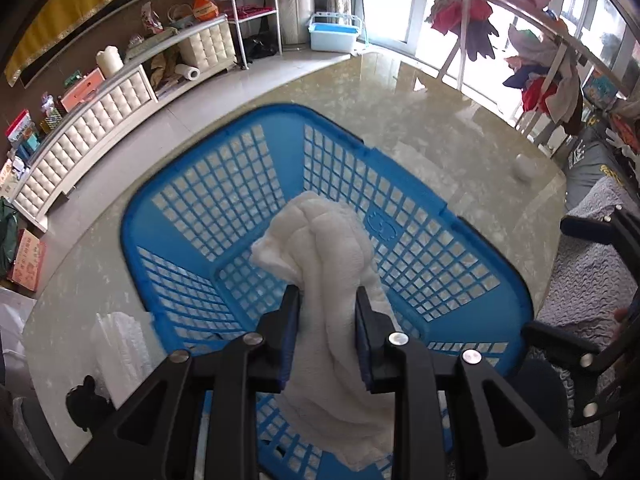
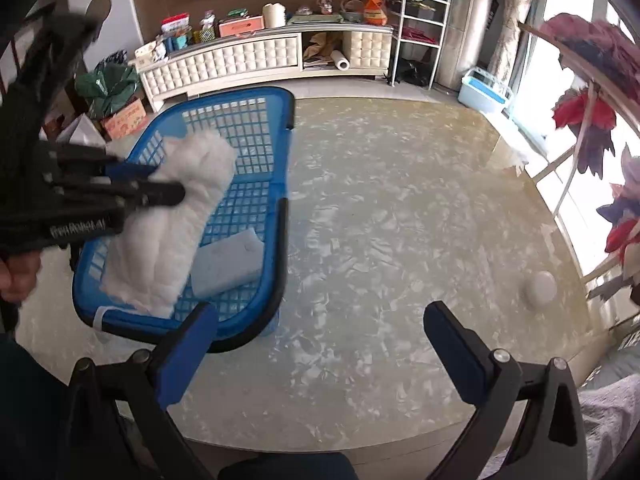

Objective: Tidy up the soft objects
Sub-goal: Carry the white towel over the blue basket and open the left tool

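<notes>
My left gripper (image 1: 328, 300) is shut on a white fluffy towel (image 1: 320, 240), which hangs down between the pads over the blue plastic basket (image 1: 136, 216). In the right wrist view the same left gripper (image 2: 160, 184) holds the towel (image 2: 172, 240) above the basket (image 2: 282, 240). A folded pale blue cloth (image 2: 228, 264) lies on the basket floor. My right gripper (image 2: 320, 340) stands open over the bare marbled tabletop (image 2: 380, 220), to the right of the basket, with nothing between its fingers.
A small white round object (image 2: 540, 288) sits on the table at the right. A white folded item (image 1: 120, 344) lies left of the basket. A padded white cabinet (image 2: 260, 60), a clothes rack (image 1: 540, 40) and a grey-cushioned seat (image 1: 580, 272) surround the table.
</notes>
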`<state>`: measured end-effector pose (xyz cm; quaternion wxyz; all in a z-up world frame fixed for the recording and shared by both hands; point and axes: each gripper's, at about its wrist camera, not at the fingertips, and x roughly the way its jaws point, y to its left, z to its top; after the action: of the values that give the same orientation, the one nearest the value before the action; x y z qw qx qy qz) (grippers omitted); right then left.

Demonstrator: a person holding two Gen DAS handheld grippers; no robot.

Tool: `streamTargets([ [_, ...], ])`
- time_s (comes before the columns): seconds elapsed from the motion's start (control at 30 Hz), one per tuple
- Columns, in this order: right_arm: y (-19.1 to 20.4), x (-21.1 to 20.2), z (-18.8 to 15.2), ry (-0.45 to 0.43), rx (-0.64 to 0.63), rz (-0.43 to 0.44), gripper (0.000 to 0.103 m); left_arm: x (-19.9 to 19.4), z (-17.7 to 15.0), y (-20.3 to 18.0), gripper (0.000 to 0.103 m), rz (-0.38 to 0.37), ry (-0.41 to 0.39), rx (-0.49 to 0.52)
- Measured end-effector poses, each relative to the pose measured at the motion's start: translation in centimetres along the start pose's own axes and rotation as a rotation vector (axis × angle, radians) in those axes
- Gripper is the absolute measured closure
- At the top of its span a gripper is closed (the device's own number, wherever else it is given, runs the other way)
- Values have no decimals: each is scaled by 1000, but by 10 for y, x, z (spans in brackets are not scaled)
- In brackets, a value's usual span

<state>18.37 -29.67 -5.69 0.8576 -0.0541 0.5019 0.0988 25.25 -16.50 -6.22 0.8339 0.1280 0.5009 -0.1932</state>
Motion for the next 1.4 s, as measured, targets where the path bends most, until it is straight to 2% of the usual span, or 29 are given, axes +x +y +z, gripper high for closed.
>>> streamTargets([
  [0.2, 2, 0, 3, -1, 27, -7, 0, 21, 0, 0, 79, 5, 56, 29],
  [0.27, 3, -1, 3, -4, 24, -5, 0, 25, 0, 0, 79, 21, 59, 39],
  [0.63, -5, 5, 6, -5, 50, 30, 0, 35, 2, -3, 77, 1, 97, 74],
  [0.73, -3, 7, 8, -1, 45, 25, 0, 34, 3, -3, 73, 6, 94, 80],
  [0.83, 1, 7, 8, 1, 36, 23, 0, 32, 1, -5, 65, 18, 78, 92],
  [0.93, 2, 8, 8, 2, 38, 20, 0, 28, -1, -5, 53, 19, 66, 92],
  [1.07, 2, 5, 9, -8, 41, 27, 0, 16, -4, -6, 51, 12, 40, 101],
  [1.1, 2, 4, 9, -12, 43, 33, 0, 12, -5, -6, 46, 15, 31, 103],
  [1.2, 2, 2, 8, -12, 43, 28, 0, -4, -8, -7, 39, 20, 3, 98],
  [1.4, 7, -9, 6, -33, 41, 21, 0, -38, -22, -11, 34, 36, -32, 108],
])
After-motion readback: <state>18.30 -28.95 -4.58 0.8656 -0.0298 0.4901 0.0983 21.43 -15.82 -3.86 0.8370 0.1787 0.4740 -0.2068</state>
